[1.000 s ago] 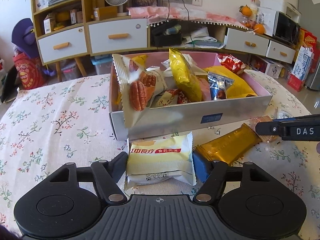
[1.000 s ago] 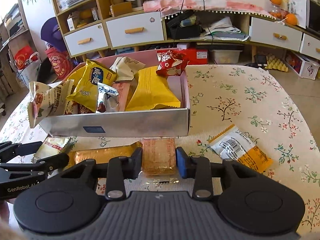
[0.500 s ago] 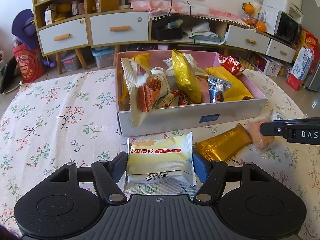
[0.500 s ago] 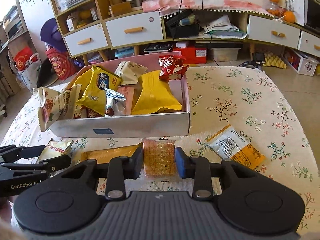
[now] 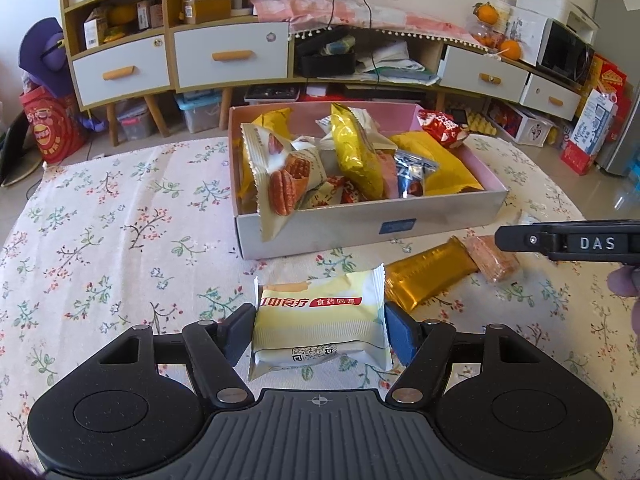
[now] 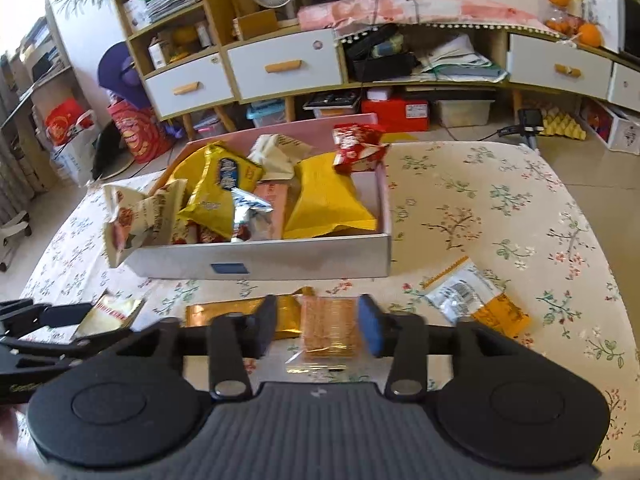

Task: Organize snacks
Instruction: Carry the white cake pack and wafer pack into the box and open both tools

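Observation:
My left gripper [image 5: 318, 334] is shut on a pale yellow snack packet [image 5: 320, 320] and holds it above the floral tablecloth, in front of the snack box [image 5: 368, 228]. My right gripper [image 6: 320, 326] is shut on a clear-wrapped orange cracker pack [image 6: 330, 328], lifted off the cloth; that pack also shows in the left wrist view [image 5: 494, 258]. A golden bar wrapper [image 6: 236, 312] lies on the cloth in front of the box. The box [image 6: 280, 260] holds several snack bags.
A white and orange packet [image 6: 476, 300] lies on the cloth right of my right gripper. A pecan bag [image 5: 280, 184] hangs over the box's front left corner. Cabinets with drawers [image 5: 232, 56] stand beyond the table.
Both grippers have risen and pulled back from the box with their packets held. The cracker pack has come off the cloth, and the box looks smaller and farther.

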A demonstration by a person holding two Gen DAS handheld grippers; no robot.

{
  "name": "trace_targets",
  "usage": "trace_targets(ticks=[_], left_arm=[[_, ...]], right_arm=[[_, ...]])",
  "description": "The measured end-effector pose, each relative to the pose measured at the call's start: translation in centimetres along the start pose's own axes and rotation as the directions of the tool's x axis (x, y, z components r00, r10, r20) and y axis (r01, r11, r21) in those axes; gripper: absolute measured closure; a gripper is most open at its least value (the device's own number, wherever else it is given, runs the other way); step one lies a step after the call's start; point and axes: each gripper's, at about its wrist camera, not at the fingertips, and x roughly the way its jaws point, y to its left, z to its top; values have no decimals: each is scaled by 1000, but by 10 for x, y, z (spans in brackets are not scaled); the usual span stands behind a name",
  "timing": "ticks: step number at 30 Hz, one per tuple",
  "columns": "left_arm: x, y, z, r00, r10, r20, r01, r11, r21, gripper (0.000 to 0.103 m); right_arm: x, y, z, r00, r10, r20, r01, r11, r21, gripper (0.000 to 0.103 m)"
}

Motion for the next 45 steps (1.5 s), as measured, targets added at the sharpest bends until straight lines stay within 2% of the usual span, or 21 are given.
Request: trace_targets(ticks=[6, 10, 13, 15, 22, 28, 33, 37, 42, 45], left_arm=[[4, -8, -2, 1000, -13, -13, 13, 1000, 7, 35], [5, -11, -5, 1000, -14, -22, 14, 1000, 25, 35], [5, -13, -5, 1000, -15, -25, 16, 999, 28, 35], [4, -14, -5, 1000, -16, -25, 17, 999, 30, 35], [-1, -18, -3, 1000, -22, -13, 23, 999, 44, 35], [-8, -20, 3, 999, -43, 17, 43, 998, 43, 35], [-12, -26, 13, 996, -64, 56, 61, 997, 54, 35], [-9, -30, 24, 996, -48, 80, 43, 997, 60, 35], [-6, -30, 51, 992, -31, 120, 19, 995, 102, 34], [4, -30, 70, 994, -21, 107, 6, 990, 140, 34]], right_arm=[[15, -3, -1, 999, -10, -31, 10, 1000, 10, 53], [25, 0, -6, 997, -34, -63, 33, 999, -29, 57], [28, 0, -9, 995, -57, -78, 53, 997, -52, 68], [26, -1, -9, 995, -58, -77, 54, 997, -53, 70], [15, 5, -4, 996, -53, -73, 49, 997, -51, 72], [3, 2, 4, 997, -28, -68, 29, 999, 20, 72], [-8, 0, 14, 999, 11, -35, -8, 996, 89, 72], [-8, -1, 21, 1000, 27, -16, -25, 995, 101, 71], [4, 1, 35, 1000, 24, -18, -22, 995, 97, 71], [12, 3, 46, 999, 37, -10, -35, 993, 114, 71]])
